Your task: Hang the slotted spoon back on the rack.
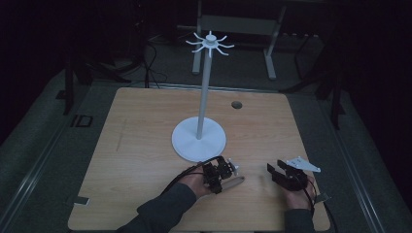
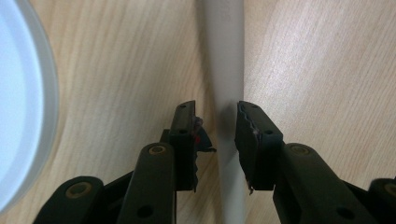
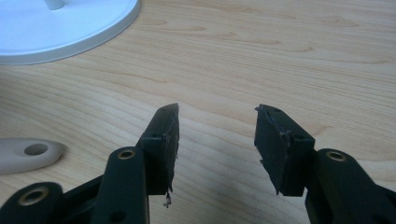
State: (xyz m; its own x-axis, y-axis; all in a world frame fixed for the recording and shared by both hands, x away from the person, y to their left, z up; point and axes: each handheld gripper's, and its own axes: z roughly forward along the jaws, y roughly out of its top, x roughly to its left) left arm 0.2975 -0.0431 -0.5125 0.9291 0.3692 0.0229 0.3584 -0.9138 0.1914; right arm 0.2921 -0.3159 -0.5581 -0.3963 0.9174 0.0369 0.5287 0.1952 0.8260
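Here, a light wooden table (image 1: 145,145) with rounded corners carries a white stand (image 1: 199,138) made of a round flat base, a slim upright pole and a crown of curved hooks at the top; the base sits near the table's middle, a little toward the person's side; a small dark round hole (image 1: 236,105) lies in the tabletop beyond it, to the right.

Left gripper (image 1: 224,171): held in the person's left hand (image 1: 194,182) just in front of the stand's base, pointing down at the tabletop; a dark sleeve (image 1: 163,211) enters from the bottom edge; in the left gripper view the left gripper (image 2: 217,135) has its jaws spread to either side of a pale grey flat handle-like utensil (image 2: 224,70) that lies on the wood, the right jaw close against its edge, the left jaw slightly apart from it; whether either pad actually touches it cannot be told; the white base rim (image 2: 44,107) curves along the left of that view.

Right gripper (image 1: 274,171): held in the right hand (image 1: 299,196) near the table's front right, well apart from the stand, with a grey three-cornered plate (image 1: 303,165) on top; in the right gripper view the right gripper (image 3: 217,140) stands open over bare wood, holding nothing; the utensil's rounded end with a hanging hole (image 3: 28,154) lies at far left, and the stand's base (image 3: 70,28) at upper left.
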